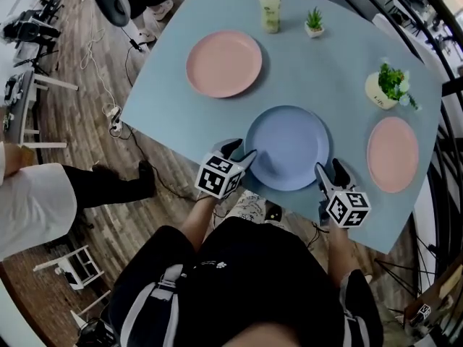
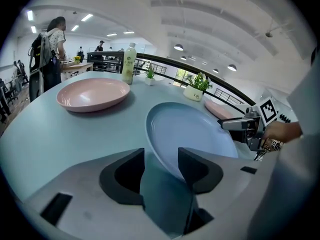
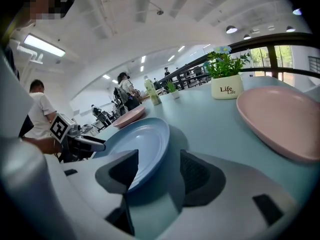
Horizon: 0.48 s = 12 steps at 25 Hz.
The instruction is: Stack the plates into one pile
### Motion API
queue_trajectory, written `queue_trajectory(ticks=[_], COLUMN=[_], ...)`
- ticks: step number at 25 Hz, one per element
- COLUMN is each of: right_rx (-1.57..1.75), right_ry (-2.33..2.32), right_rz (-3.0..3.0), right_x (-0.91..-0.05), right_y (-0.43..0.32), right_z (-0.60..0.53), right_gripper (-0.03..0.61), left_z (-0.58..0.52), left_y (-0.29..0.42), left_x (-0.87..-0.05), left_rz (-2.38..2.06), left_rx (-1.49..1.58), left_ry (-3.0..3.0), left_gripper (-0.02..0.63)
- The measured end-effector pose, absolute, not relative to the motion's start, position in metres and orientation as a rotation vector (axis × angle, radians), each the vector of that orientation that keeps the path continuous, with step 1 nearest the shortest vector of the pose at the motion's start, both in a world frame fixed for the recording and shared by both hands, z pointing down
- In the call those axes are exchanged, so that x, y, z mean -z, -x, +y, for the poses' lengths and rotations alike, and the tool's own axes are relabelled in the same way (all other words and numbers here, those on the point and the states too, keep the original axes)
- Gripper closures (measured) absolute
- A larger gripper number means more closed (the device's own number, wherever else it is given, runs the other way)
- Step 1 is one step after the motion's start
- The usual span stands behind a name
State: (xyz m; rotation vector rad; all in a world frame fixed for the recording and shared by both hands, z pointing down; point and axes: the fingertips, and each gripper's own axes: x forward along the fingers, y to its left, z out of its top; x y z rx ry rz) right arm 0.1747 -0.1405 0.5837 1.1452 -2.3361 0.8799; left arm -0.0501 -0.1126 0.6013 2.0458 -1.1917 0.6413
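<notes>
Blue plate lies flat on table, close to me. Left gripper and right gripper open wide, one each side, rim between jaws, not squeezing. Two sides keep it level for lift, I think.

right pink plate cut by frame edge in right gripper view; blue plate rim partly behind left tongs, right tongs; bottle label too small to read
</notes>
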Motion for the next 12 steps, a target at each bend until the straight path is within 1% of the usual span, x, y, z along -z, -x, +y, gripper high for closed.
queue_trajectory(ticks=[5, 6, 7, 8, 10, 12], right_rx=[-0.92, -0.93, -0.95, -0.978, -1.033, -1.062], right_ry=[-1.08, -1.055, -1.036, -1.031, -1.046, -1.063], right_rz=[-2.3, -2.301, -2.303, -2.303, -2.29, -2.271], right_x=[-0.595, -0.596, -0.596, -0.596, -0.597, -0.599], right_y=[-0.165, -0.161, -0.157, -0.155, -0.155, -0.158], right_z=[-0.137, -0.136, -0.135, -0.134, -0.135, -0.135], right_gripper=[0.319, 0.332, 0.361, 0.356, 0.367, 0.405], left_z=[-0.114, -0.114, -0.113, -0.113, -0.112, -0.112], left_y=[0.043, 0.041, 0.039, 0.037, 0.037, 0.037], left_x=[-0.614, -0.615, -0.616, -0.618, -0.62, -0.621], left_rz=[-1.106, -1.079, -1.057, -1.04, -1.018, -0.995], left_rx=[-0.681, -0.691, -0.703, -0.714, -0.722, -0.717], left_ry=[-2.042, -2.05, -2.058, -2.062, -2.061, -2.051], left_gripper=[0.425, 0.425, 0.425, 0.426, 0.426, 0.43])
